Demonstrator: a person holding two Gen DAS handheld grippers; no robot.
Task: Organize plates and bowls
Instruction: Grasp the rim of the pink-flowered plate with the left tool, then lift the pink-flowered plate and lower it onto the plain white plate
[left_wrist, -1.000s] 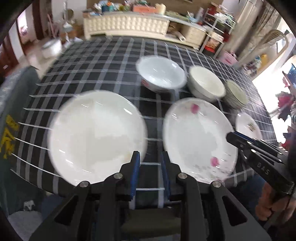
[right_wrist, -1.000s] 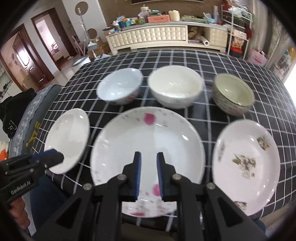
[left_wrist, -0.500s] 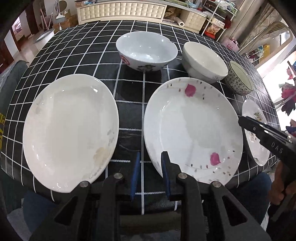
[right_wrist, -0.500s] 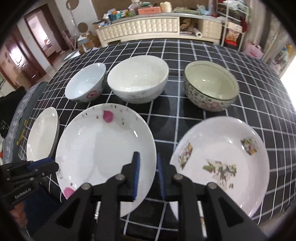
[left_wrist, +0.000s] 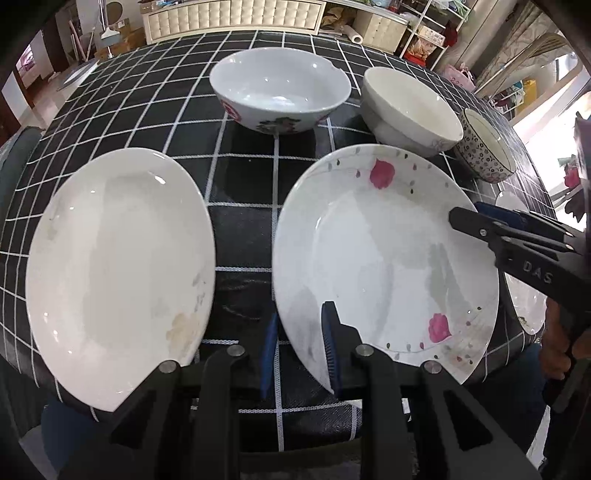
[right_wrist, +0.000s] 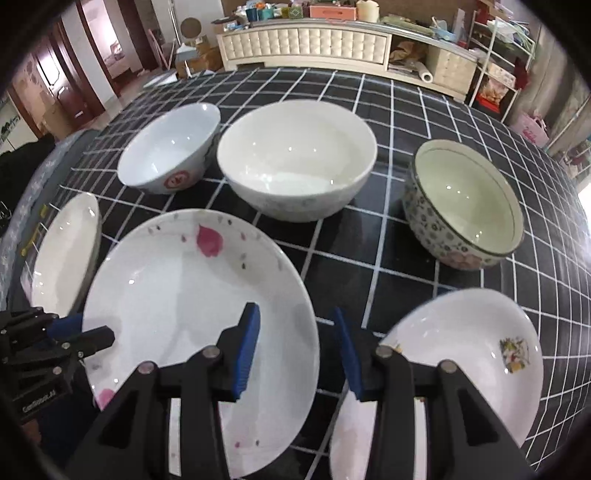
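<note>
Three plates lie along the near edge of the table: a plain white plate (left_wrist: 118, 258), a pink-flowered plate (left_wrist: 384, 258) (right_wrist: 199, 314) and a bird-patterned plate (right_wrist: 465, 354). Behind them stand a white bowl with red marks (left_wrist: 280, 92) (right_wrist: 170, 147), a cream bowl (left_wrist: 410, 110) (right_wrist: 295, 158) and a blue-patterned bowl (left_wrist: 484, 151) (right_wrist: 461, 206). My left gripper (left_wrist: 297, 347) is open, its jaws either side of the flowered plate's near left rim. My right gripper (right_wrist: 295, 350) is open, its jaws either side of that plate's right rim.
A black tablecloth with white checks (left_wrist: 243, 236) covers the table. A long cream sideboard (right_wrist: 306, 44) with clutter stands beyond the far edge. Shelves (right_wrist: 502, 74) stand at the right.
Both grippers moved closer to the flowered plate. The right gripper has opened wide. The left gripper has opened a little and shifted right onto the plate's rim.
</note>
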